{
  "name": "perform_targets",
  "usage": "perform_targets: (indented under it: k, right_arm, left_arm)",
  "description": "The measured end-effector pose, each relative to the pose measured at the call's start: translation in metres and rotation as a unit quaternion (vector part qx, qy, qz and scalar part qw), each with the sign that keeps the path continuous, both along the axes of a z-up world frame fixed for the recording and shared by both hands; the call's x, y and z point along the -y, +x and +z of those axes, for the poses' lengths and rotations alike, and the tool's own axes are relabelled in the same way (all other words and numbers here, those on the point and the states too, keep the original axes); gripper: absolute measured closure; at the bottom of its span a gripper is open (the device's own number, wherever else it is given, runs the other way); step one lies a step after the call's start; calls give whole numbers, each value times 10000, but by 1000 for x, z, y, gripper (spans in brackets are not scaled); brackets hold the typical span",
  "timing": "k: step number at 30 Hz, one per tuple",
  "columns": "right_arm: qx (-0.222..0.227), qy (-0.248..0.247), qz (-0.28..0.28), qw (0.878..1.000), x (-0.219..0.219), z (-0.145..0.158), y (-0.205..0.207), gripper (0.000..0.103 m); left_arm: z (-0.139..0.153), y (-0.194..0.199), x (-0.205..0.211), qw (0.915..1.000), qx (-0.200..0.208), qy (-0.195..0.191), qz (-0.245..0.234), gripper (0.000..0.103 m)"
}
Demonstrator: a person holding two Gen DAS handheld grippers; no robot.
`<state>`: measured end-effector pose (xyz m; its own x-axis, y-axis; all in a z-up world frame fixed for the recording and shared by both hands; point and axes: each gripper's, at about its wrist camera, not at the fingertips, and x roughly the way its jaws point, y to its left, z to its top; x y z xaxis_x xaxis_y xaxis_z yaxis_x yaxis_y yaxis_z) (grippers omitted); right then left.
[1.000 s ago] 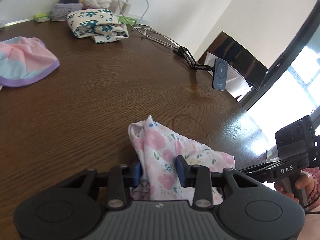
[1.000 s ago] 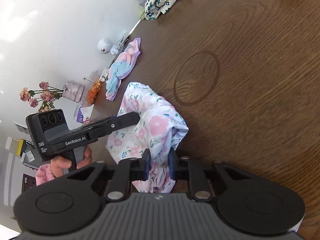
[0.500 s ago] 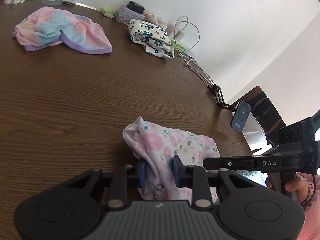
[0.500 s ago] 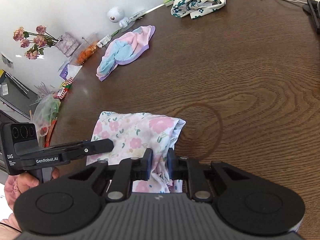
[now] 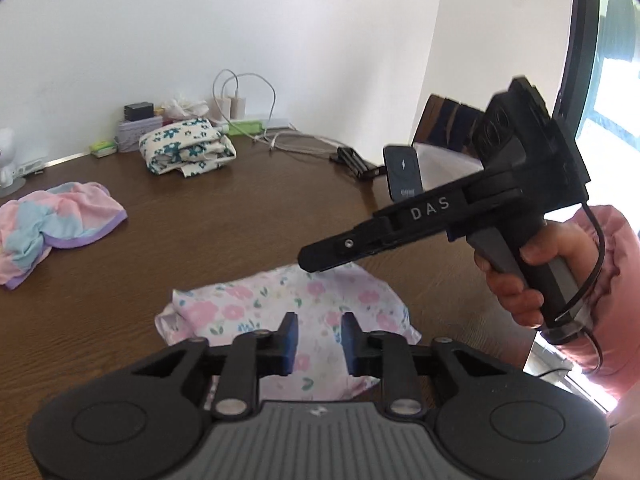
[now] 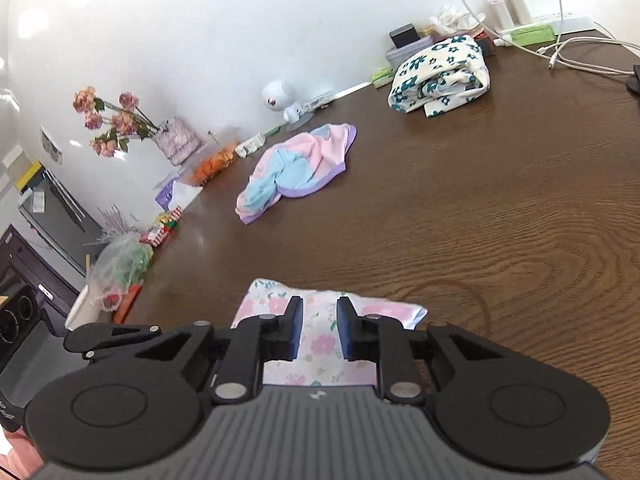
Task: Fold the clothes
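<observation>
Pink floral garment (image 5: 280,304) lies folded on the counter (image 5: 200,240); both my tools, left tool (image 5: 318,330) and right tool (image 6: 318,320), hover empty, jaws narrowing. Next, I judge, comes the pastel garment (image 6: 296,168).

My left camera sits on my left claw and looks down, close over the flowery cloth (image 5: 288,304) on the brown table (image 5: 240,220), toward the white wall. My right camera looks down the same way. Both see that cloth (image 6: 320,344) and table (image 6: 480,200).
</observation>
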<state>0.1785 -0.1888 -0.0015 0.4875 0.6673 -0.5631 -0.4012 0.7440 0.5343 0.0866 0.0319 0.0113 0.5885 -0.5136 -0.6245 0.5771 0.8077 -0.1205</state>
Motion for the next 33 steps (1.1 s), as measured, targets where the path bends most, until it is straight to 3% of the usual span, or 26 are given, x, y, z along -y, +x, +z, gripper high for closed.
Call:
perform_targets:
  k: [6, 9, 11, 13, 14, 18, 20, 23, 26, 30, 32, 33]
  right_arm:
    - [410, -777, 147, 9960, -27, -18, -23, 88]
    - [661, -830, 98, 9943, -25, -12, -34, 88]
    - [749, -652, -19, 9951, -15, -1, -42, 82]
    - [838, -473, -135, 9953, -5, 10, -50, 75]
    - [878, -400, -185, 9952, 0, 15, -54, 72]
    - [942, -569, -3, 9939, 1, 17, -74, 72]
    - [1000, -848, 166, 9912, -9, 10, -81, 72]
    - [978, -1200, 197, 9877, -22, -4, -86, 75]
    - [946, -1293, 202, 9869, -26, -17, -85, 75]
    - [946, -1241, 197, 9876, -25, -16, -85, 74]
    - [880, -973, 155, 9912, -17, -9, -85, 66]
    - [859, -778, 73, 9932, -9, -3, -84, 54]
  left_arm:
    - [-32, 2, -9, 9996, -250, 25, 130, 90]
    - [-30, 3, -16, 9993, -302, -119, 183, 90]
    - [-20, 1, -21, 9990, -263, -291, 235, 85]
    - [-5, 0, -30, 9982, -18, -510, 321, 64]
    - [0, 1, -32, 9977, 89, -531, 422, 61]
    - [7, 22, -36, 9961, 112, -608, 623, 64]
    - [4, 38, -31, 9968, 96, -506, 607, 79]
    - [-10, 59, -26, 9974, -54, -264, 664, 88]
    - [-28, 70, -27, 9970, -363, -211, 646, 88]
    - [-28, 65, -37, 9953, -358, -459, 774, 88]
    - [-18, 58, -44, 9940, -232, -608, 877, 74]
    - [-12, 54, -48, 9930, -139, -694, 945, 55]
